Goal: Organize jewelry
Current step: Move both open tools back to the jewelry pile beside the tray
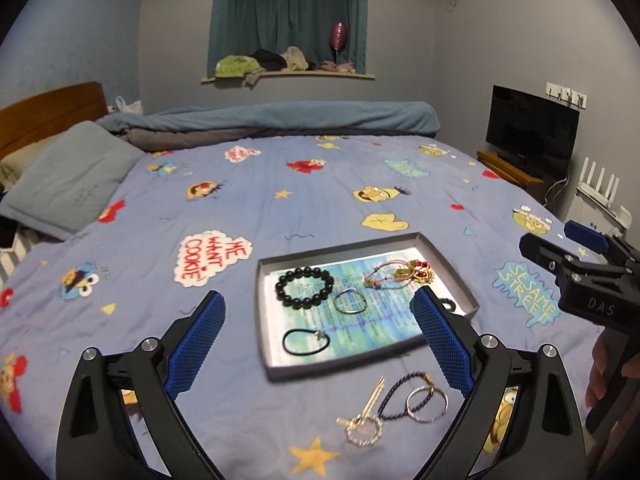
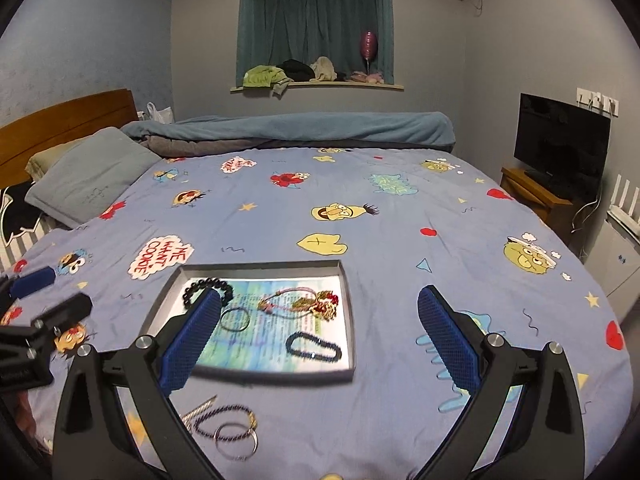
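Note:
A shallow grey tray (image 1: 263, 320) (image 2: 349, 320) lies on the bedspread. In it are a black bead bracelet (image 1: 304, 288) (image 2: 208, 286), a thin silver ring (image 1: 350, 301) (image 2: 235, 318), a black hair tie (image 1: 306, 340), a pink cord with gold charms (image 1: 400, 276) (image 2: 312, 302) and a dark bead bracelet (image 2: 314, 348). On the spread in front of the tray lie a gold pin (image 1: 364, 420) (image 2: 198, 408), a dark twisted cord (image 1: 400, 396) (image 2: 224, 420) and silver rings (image 1: 426, 404) (image 2: 236, 444). My left gripper (image 1: 318, 296) (image 2: 48, 296) and right gripper (image 2: 320, 298) (image 1: 560, 240) hover above, both open and holding nothing.
The bed has a blue cartoon-print spread (image 1: 280, 208), a grey pillow (image 1: 76, 176) at the left and a rolled blue blanket (image 1: 280, 116) along the far side. A television (image 2: 560, 140) on a wooden stand sits at the right wall. A hand (image 1: 600, 376) holds the right gripper's handle.

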The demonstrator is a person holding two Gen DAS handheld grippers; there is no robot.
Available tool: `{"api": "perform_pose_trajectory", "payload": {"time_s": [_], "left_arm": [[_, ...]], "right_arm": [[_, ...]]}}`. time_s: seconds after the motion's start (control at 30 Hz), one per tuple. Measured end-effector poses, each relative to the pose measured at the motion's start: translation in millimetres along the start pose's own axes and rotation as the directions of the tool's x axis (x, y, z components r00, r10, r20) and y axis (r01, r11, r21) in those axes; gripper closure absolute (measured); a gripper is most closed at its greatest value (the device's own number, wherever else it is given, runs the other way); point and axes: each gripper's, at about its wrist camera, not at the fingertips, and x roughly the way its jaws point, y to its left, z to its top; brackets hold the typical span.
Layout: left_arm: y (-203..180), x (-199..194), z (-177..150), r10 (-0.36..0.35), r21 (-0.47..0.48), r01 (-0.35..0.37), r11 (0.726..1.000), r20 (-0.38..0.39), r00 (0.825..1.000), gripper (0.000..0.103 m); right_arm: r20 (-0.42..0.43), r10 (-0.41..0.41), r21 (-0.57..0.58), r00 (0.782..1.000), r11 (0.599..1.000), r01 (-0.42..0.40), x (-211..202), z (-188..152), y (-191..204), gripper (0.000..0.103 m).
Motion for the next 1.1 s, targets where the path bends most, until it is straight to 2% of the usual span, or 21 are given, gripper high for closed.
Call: {"api": "perform_pose_trajectory", "payload": {"time_s": [0.23,0.43,0.8,1.1], "left_arm": [[15,-27,-21,-0.003,-0.026,0.003,1.0,0.003,1.0,0.008],[21,-28,-45,0.0,-0.035,-0.001,0.999,-0.03,1.0,0.008],[31,3,-94,0.004,-0.089,-0.013,0.996,-0.096,0.995,0.008],[27,47,-143,0.013,-0.044,-0.02,0.999,-0.165,0.986,0.008]], "right_arm": [[0.009,0.022,-0.034,1.0,0.999,-0.022,-31,-16,18,0.006],[-0.007,0.049,-0.061,0.999,0.997,-0.049,-38,-35,34,0.006],[-0.071,0.087,-0.074,0.994,0.993,-0.092,-11,-80,44,0.006],[-0.12,0.102,-0.037,0.988,0.994,-0.108,24,-120,28,0.006]]}}
